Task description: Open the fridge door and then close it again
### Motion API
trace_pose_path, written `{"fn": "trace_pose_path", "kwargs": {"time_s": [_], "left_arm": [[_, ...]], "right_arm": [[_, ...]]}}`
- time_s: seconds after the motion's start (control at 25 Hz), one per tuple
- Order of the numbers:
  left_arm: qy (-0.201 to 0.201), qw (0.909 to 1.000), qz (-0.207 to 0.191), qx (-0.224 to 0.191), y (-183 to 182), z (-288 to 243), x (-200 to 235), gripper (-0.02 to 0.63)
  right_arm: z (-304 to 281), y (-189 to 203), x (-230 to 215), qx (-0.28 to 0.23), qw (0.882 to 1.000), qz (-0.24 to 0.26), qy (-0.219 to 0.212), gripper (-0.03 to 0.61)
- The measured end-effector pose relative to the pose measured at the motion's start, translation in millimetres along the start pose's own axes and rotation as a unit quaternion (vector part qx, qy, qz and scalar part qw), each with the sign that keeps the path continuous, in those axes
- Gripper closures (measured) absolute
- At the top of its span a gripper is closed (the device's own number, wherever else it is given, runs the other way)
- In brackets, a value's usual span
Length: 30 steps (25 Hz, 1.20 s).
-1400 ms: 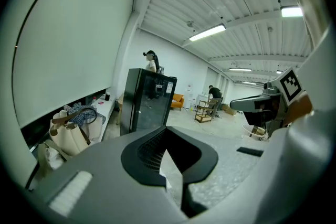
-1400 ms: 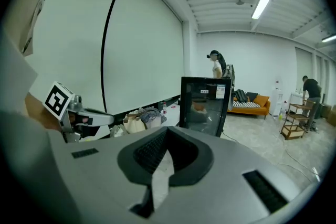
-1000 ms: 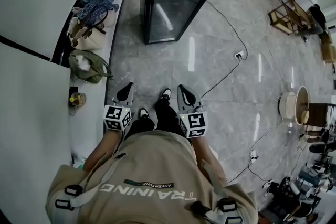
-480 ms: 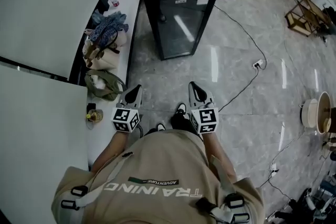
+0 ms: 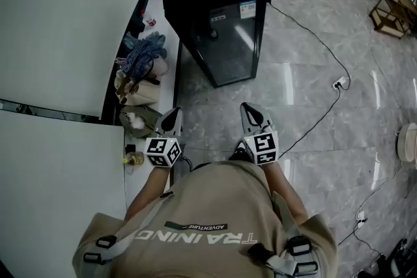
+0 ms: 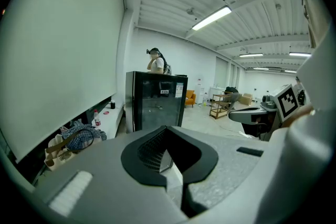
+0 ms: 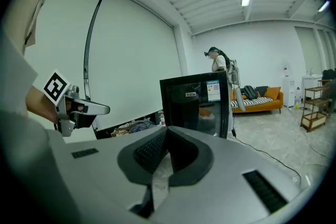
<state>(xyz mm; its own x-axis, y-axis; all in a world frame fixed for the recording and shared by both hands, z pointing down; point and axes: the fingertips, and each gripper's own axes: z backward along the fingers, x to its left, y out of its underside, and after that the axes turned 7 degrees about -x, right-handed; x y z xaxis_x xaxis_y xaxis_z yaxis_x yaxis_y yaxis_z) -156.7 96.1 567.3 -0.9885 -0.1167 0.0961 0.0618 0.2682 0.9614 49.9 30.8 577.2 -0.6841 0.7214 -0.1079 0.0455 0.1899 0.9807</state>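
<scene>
You hold both grippers out in front of you, well apart from the fridge (image 5: 221, 23). The left gripper (image 5: 172, 115) has its jaws pressed together on nothing, and so does the right gripper (image 5: 249, 111). The fridge stands ahead on the floor with its glass door shut, beside a white ledge (image 5: 164, 36) that carries bags (image 5: 138, 81). A cable (image 5: 311, 39) trails across the floor on the fridge's right.
</scene>
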Motion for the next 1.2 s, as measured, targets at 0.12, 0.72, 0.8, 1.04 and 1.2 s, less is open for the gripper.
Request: {"fn": "trace_pose_path", "kwargs": {"time_s": [0.12,0.72,0.8,1.04,1.2], "left_arm": [[-0.016,0.9998,0.013,0.003,1.6,-12.1,-1.0,0.614],[-0.041,0.9986,0.029,0.015,7.7,-37.7,20.6,0.614],[-0.038,0.9987,0.03,0.016,8.1,-40.5,29.1,0.614],[-0.014,0.9992,0.036,0.007,-6.1,-61.4,57.7,0.615],[0.006,0.9996,0.027,-0.007,-24.7,-77.6,79.3,0.614]], "right_arm": [[-14.2,9.8,-10.3,0.016,1.0,-0.005,-0.013,0.583],[-72.8,15.9,1.9,0.052,0.995,0.008,-0.088,0.583],[-78.5,15.2,6.5,0.056,0.995,0.007,-0.086,0.583],[-103.8,5.5,16.3,0.07,0.995,0.016,-0.072,0.583],[-127.5,-9.4,24.6,0.067,0.995,0.028,-0.064,0.583]]}}
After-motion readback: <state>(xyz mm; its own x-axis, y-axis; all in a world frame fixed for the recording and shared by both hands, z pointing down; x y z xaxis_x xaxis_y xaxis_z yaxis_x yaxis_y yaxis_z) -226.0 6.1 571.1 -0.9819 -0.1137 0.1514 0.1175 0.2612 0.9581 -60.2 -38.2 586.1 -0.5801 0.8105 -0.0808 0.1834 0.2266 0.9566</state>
